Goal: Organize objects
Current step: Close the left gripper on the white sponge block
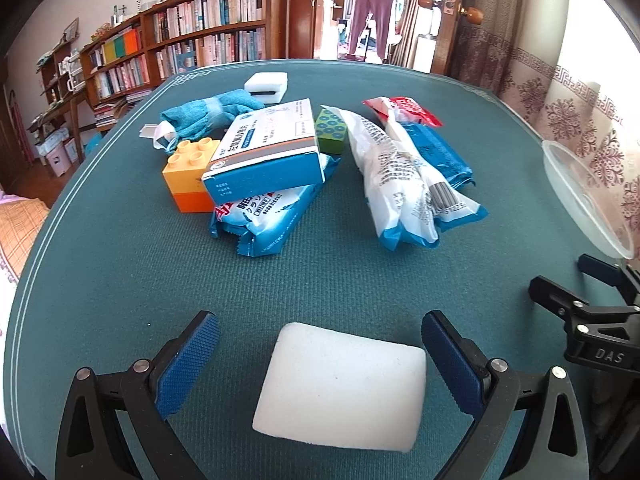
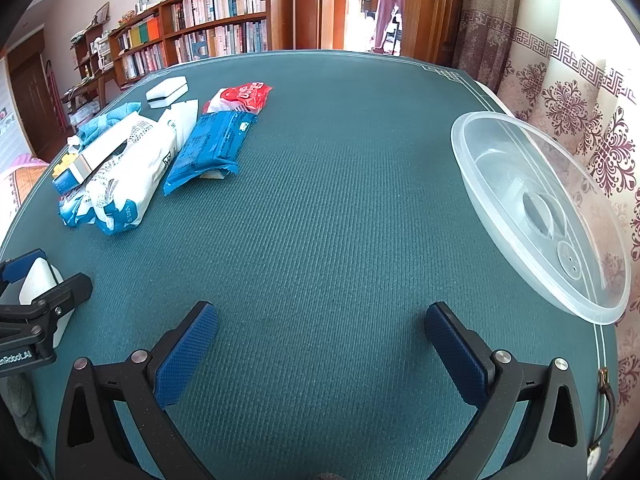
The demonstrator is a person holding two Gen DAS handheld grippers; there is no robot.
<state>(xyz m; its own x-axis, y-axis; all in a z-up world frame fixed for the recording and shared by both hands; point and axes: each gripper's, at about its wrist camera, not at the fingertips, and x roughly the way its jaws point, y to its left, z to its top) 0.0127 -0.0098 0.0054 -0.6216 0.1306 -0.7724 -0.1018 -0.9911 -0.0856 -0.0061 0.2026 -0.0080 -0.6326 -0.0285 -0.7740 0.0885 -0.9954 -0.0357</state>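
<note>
My left gripper [image 1: 320, 334] is open, its blue pads on either side of a white sponge block [image 1: 340, 384] lying on the green table; the pads stand apart from it. Beyond lies a pile: a blue-and-white medicine box [image 1: 268, 148], an orange-yellow toy brick [image 1: 190, 174], a green block [image 1: 330, 130], blue snack packets [image 1: 264, 220], a white packet [image 1: 400, 176], a red packet [image 1: 404, 110], a blue cloth [image 1: 212, 114] and a white eraser [image 1: 266, 86]. My right gripper [image 2: 322, 326] is open and empty over bare table. A clear plastic bowl [image 2: 536, 208] sits at the right.
The green table cloth [image 2: 340, 200] has a white border line near its edges. The left gripper with the sponge shows at the left edge of the right wrist view [image 2: 38, 284]. Bookshelves [image 1: 200, 36], a door and curtains stand behind the table.
</note>
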